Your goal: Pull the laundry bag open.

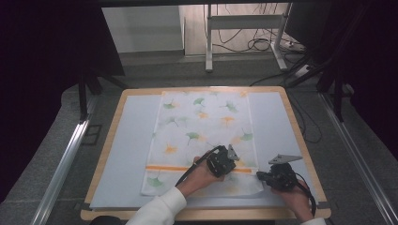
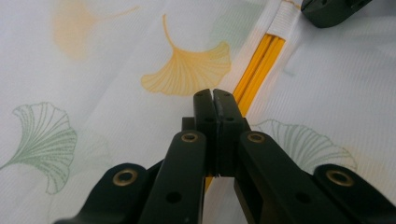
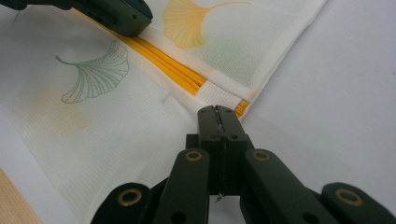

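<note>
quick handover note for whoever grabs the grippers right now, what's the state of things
Left gripper: jaws shut, nothing between them, tip over the cloth's orange stripe, inward from the right edge.
Right gripper: jaws shut, empty, tip at the cloth's near right edge beside the stripe's end.
Cloth: flat on the pale mat, long way front to back, near strip apparently folded over.
Done: at most that near fold.
Left: probably folding; neither gripper has hold of the cloth yet.

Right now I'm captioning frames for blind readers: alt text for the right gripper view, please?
The right gripper, jaws shut, points at the edge of a white ginkgo-leaf cloth near its orange stripe. The left gripper rests on the stripe farther off.
</note>
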`<move>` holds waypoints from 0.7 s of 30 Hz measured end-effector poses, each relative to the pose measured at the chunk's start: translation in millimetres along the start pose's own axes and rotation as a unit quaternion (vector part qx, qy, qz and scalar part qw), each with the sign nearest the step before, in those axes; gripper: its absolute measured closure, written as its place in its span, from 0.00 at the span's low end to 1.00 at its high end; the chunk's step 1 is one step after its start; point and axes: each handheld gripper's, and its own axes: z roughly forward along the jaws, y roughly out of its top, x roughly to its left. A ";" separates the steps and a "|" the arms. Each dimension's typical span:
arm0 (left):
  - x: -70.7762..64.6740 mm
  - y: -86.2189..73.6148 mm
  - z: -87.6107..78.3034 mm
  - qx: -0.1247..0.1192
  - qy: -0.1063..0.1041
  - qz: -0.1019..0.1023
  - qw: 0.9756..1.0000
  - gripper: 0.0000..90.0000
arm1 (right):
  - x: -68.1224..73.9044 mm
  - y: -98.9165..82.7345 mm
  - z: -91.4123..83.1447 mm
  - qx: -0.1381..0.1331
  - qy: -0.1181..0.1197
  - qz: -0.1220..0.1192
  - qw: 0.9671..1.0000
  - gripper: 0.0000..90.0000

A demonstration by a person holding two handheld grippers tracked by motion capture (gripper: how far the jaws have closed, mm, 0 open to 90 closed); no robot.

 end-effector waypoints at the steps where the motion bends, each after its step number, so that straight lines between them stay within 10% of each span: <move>1: 0.5 -0.9 -0.5 0.000 0.001 -0.001 1.000 1.00 | 0.2 0.0 0.0 0.000 0.000 0.000 1.000 0.99; 21: 12.0 -23.7 -16.0 0.000 0.010 -0.017 1.000 1.00 | 0.4 0.0 0.1 -0.001 -0.001 -0.004 1.000 0.99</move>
